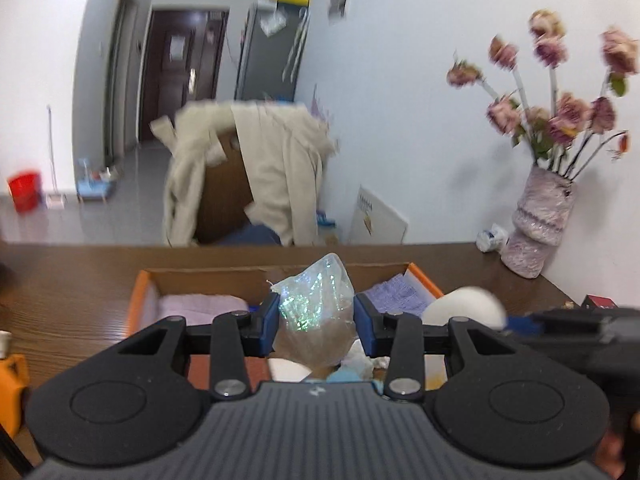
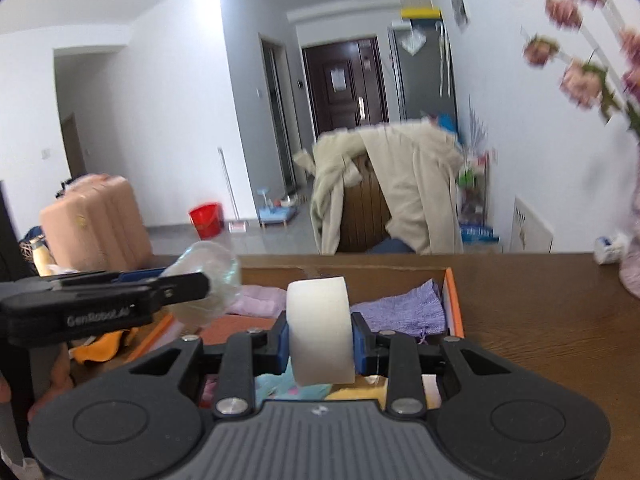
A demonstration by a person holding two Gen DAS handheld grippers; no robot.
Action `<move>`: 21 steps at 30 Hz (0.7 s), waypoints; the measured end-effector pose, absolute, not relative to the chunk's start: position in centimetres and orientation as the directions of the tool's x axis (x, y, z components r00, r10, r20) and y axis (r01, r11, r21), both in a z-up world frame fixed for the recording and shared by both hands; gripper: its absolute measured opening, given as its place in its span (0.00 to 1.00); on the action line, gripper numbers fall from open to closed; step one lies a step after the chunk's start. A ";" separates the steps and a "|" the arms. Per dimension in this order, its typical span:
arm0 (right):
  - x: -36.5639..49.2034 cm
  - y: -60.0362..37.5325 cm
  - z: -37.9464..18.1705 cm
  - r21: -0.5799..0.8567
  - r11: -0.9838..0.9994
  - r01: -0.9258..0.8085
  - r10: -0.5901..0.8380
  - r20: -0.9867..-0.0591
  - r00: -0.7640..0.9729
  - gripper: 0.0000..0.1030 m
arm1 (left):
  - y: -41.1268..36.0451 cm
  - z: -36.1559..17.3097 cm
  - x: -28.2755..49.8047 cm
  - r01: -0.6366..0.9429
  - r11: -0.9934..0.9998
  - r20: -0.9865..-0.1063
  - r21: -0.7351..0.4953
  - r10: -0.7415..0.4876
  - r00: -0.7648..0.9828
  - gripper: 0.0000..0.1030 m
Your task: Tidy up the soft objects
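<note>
My left gripper [image 1: 316, 316] is shut on a crumpled clear plastic bag [image 1: 316, 304] with a shimmering sheen, held above an orange-edged cardboard box [image 1: 138, 300]. In the right wrist view the same bag [image 2: 208, 280] shows at the left gripper's fingers [image 2: 176, 282], over the box's left side. My right gripper [image 2: 320, 340] is shut on a white sponge roll [image 2: 320, 328], above the box [image 2: 454, 300]. That white roll [image 1: 464, 306] also appears at the right of the left wrist view. Inside the box lie a pink towel [image 1: 200, 306], a purple cloth [image 2: 408, 308] and other soft items.
The box rests on a brown wooden table [image 2: 540, 320]. A purple vase [image 1: 538, 220] with dried pink flowers stands at the table's far right by the wall. Beyond the table, a chair is draped with a beige coat [image 1: 276, 168]. An orange object [image 1: 12, 384] sits at the left.
</note>
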State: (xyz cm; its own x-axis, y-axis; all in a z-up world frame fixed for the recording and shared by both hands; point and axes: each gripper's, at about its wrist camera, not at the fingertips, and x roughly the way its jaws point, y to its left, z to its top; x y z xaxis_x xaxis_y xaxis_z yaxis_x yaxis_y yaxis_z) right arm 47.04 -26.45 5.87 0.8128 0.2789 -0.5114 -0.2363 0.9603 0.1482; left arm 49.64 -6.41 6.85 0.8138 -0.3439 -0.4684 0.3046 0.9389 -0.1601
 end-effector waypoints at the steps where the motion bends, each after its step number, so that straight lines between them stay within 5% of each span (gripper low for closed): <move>1: 48.4 -26.2 5.2 0.140 0.964 -0.226 0.266 -0.536 0.801 0.28 | -7.1 6.1 51.3 0.301 0.941 -0.494 -0.154 -0.337 0.802 0.39; 7: 54.9 -24.1 -0.3 -0.009 0.979 -0.204 0.138 -0.707 0.694 0.27 | -10.2 1.1 57.0 0.295 0.952 -0.640 -0.083 -0.278 0.717 0.39; 12: 55.5 -23.7 -1.0 0.022 0.970 -0.241 0.179 -0.735 0.654 0.27 | -10.4 0.3 58.0 0.304 0.949 -0.701 -0.079 -0.270 0.661 0.40; 15: 56.1 -23.6 -1.8 0.087 0.958 -0.273 0.240 -0.765 0.597 0.27 | -10.2 0.2 57.8 0.302 0.950 -0.702 -0.082 -0.270 0.659 0.47; 17: 56.1 -23.4 -2.0 0.065 0.962 -0.264 0.218 -0.768 0.602 0.28 | -10.1 0.6 57.4 0.311 0.945 -0.706 -0.098 -0.286 0.648 0.64; 21: 55.3 -23.5 -0.8 0.043 0.968 -0.248 0.194 -0.756 0.625 0.34 | -10.2 2.3 56.2 0.329 0.942 -0.693 -0.071 -0.284 0.663 0.67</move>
